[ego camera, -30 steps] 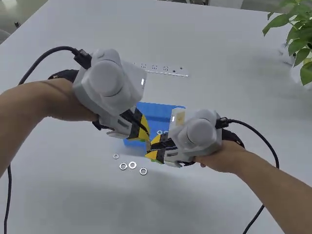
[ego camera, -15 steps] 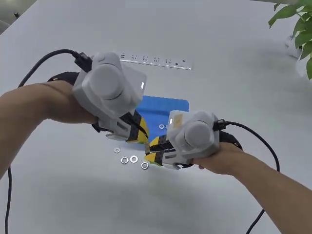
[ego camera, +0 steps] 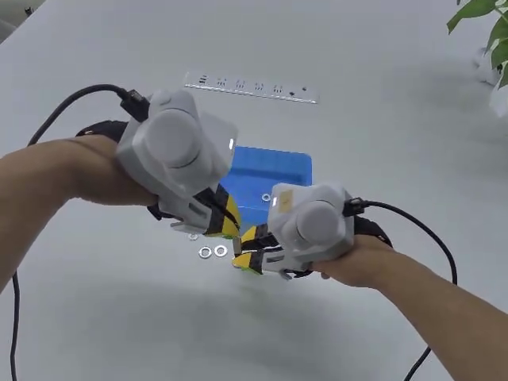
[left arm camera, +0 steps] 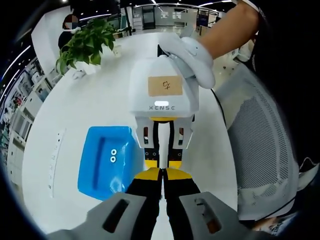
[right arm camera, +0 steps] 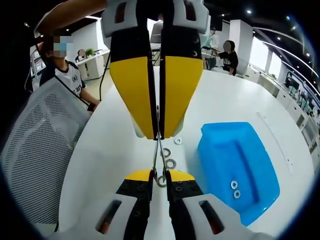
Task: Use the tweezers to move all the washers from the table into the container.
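Note:
My left gripper (left arm camera: 161,172) is shut on the upper end of thin metal tweezers (right arm camera: 158,150), which run down from its yellow jaws (right arm camera: 157,135). Facing it, my right gripper (right arm camera: 160,177) is closed around the tweezers' two legs near their tips. A washer (right arm camera: 161,181) lies on the table at those tips. Three more washers (right arm camera: 171,163) lie just beyond it, and two of them (ego camera: 213,252) sit left of the right gripper (ego camera: 250,255). To the right stands the blue container (right arm camera: 250,145) with two washers (right arm camera: 235,189) inside.
A white power strip (ego camera: 250,87) lies beyond the container (ego camera: 274,163). Plant leaves (ego camera: 480,16) reach in at the far right corner. Cables trail from both grippers. A mesh office chair (left arm camera: 265,145) and people stand past the table's edge.
The rightmost washer, in the open a second ago, now lies under the right gripper's jaws and the tweezer tips. The head camera has tilted, so the whole scene has shifted.

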### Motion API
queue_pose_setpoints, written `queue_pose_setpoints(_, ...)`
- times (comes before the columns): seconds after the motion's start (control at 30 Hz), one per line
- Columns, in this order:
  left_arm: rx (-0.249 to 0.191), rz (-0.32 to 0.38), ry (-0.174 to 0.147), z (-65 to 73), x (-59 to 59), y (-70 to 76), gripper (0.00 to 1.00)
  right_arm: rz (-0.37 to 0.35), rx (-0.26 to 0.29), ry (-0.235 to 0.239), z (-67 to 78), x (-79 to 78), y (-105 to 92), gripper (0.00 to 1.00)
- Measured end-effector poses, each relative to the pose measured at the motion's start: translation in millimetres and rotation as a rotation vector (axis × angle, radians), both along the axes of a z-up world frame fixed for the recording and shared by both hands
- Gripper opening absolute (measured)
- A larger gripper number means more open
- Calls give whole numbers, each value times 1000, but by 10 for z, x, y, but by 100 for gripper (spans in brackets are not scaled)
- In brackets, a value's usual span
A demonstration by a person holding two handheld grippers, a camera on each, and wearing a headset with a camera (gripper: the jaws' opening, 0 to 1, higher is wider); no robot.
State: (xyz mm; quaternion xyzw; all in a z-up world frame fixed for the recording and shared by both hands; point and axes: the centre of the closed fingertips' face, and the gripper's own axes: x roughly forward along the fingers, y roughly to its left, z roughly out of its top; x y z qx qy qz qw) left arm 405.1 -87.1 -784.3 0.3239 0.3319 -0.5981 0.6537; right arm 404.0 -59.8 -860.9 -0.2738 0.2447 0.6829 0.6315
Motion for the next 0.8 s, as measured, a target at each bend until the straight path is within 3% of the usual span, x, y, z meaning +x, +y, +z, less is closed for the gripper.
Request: queue_pose_setpoints(0.8,-3,2,12,-66,-3,14,5,-4,2,23,-62,-15,9,13)
